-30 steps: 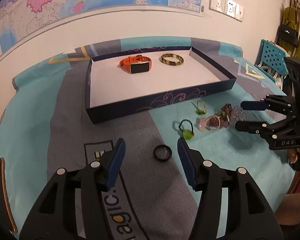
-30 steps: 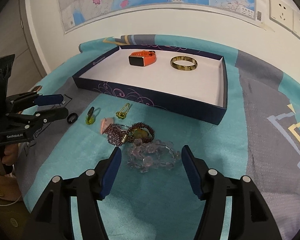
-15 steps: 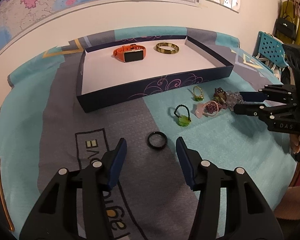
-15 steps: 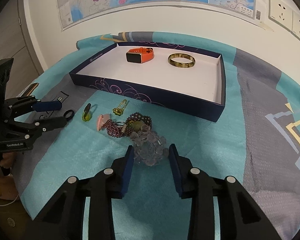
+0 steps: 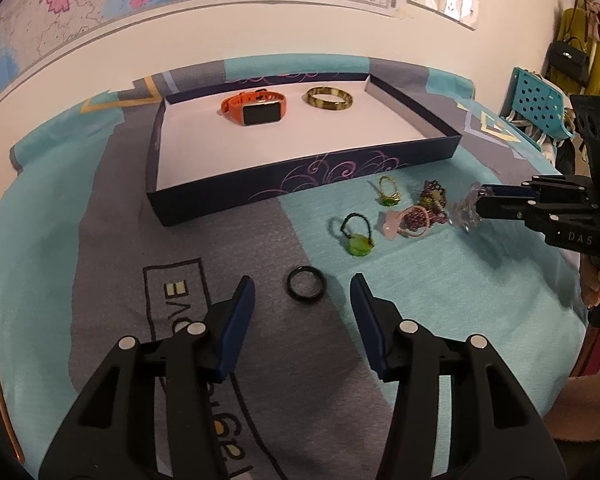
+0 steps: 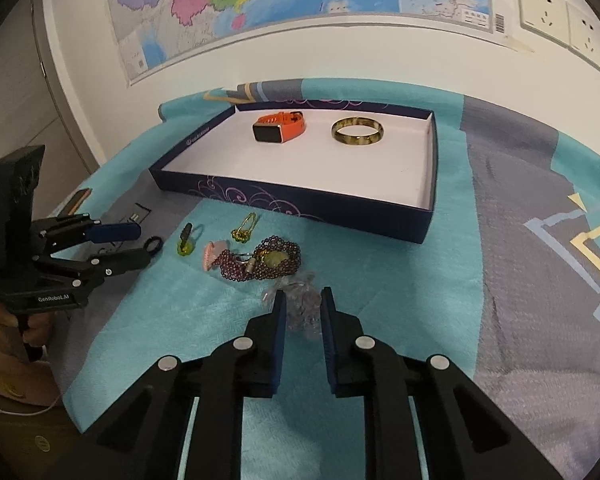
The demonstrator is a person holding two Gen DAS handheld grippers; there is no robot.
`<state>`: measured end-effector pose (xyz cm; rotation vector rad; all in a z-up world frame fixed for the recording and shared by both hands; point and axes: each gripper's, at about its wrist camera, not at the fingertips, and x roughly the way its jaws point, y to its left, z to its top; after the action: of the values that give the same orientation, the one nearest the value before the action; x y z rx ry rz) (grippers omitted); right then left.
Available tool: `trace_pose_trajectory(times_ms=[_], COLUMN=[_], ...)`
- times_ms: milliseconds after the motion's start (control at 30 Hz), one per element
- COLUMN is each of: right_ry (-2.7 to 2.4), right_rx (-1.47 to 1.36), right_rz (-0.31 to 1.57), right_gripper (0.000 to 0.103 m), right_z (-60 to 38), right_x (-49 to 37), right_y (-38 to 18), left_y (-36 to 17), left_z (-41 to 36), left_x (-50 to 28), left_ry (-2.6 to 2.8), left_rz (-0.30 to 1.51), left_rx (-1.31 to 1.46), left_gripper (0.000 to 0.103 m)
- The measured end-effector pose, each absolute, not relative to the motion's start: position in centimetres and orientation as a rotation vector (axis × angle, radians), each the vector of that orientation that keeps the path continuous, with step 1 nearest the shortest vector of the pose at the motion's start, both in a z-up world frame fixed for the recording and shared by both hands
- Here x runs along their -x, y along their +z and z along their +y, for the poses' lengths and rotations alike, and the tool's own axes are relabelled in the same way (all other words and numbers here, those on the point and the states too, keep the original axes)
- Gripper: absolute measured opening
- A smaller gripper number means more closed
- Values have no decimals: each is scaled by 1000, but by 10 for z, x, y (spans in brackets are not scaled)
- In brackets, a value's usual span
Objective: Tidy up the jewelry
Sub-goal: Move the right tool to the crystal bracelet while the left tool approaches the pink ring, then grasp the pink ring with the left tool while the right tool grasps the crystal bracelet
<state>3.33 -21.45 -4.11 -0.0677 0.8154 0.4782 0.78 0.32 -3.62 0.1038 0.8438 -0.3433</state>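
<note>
right gripper (image 6: 303,312) pinches clear bead bracelet (image 6: 302,308), lifting it; next judged: carry to tray (image 6: 428,216). left gripper (image 5: 303,308) wide open, empty, over black ring (image 5: 306,283).

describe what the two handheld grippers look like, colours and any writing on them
Both are matte black plastic linkages with silver pivot screws and blue finger pads. The left tool reads "GenRobot.AI" in white on its body; the right tool reads "DAS". Each has a pistol-style handle.

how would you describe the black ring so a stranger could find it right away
Start at the navy tray on the teal and grey cloth, then come toward its near side. The black ring lies flat on the grey patch, apart from the other loose pieces: plain, solid black, without beads or stones.
</note>
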Motion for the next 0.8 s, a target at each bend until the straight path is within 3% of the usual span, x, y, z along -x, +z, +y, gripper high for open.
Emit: trace_pose_trajectory(times_ms=[100, 333, 800], right_ry=[485, 486, 487], right_rx=[47, 33, 6], right_rz=[803, 798, 827], right_gripper=[8, 8, 16], right_z=[-219, -221, -224], right_x=[-31, -31, -36], right_y=[-36, -35, -45], left_y=[-33, -25, -39], left_z=[-2, -28, -68], left_x=[-9, -10, -34], left_ry=[-360, -447, -595], left_rz=[832, 800, 857], left_rx=[-115, -146, -158], left_gripper=[49, 46, 36])
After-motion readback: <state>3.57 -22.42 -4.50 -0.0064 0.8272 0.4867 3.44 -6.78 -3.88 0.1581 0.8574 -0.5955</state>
